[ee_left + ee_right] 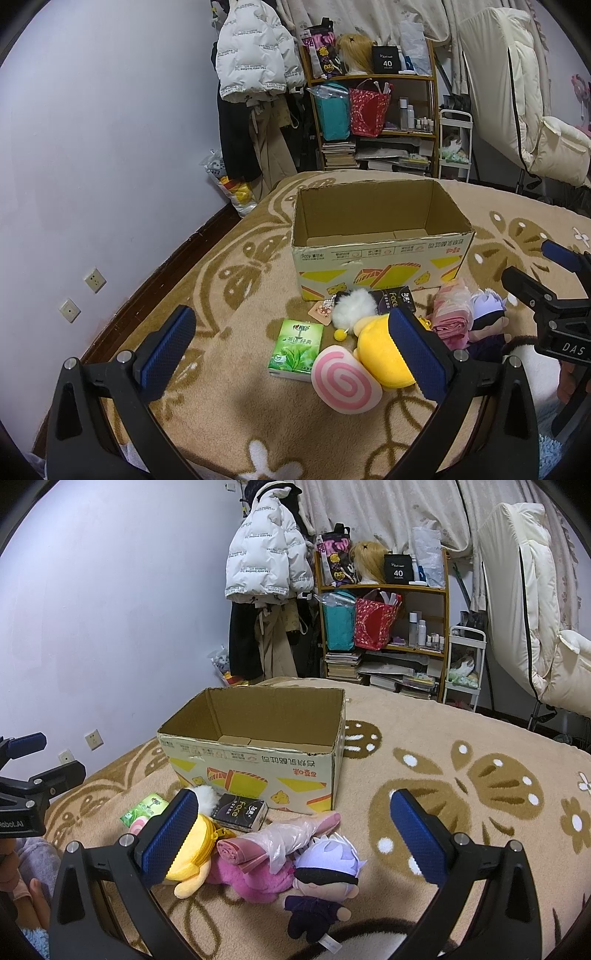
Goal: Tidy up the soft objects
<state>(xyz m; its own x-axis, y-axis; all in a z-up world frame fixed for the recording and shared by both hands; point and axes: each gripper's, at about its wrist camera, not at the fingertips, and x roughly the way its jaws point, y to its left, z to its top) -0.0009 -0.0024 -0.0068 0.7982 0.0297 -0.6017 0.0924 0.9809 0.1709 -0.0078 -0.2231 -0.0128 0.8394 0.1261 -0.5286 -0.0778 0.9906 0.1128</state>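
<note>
Two open tongs (291, 354) (295, 838), one box (376, 254)

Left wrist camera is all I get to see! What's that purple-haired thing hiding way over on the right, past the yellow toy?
Observer: It's a doll with lavender hair, a black blindfold and dark purple clothes, lying on the blanket.
Operator: Is anything under the crinkly pink bag?
Observer: Yes, a pink plush lies beneath the rolled plastic bags, between the yellow plush and the doll.
Operator: Is the other grabber holding something?
Observer: No, the right gripper is open above the toys, with nothing pinched between its fingers.
</note>
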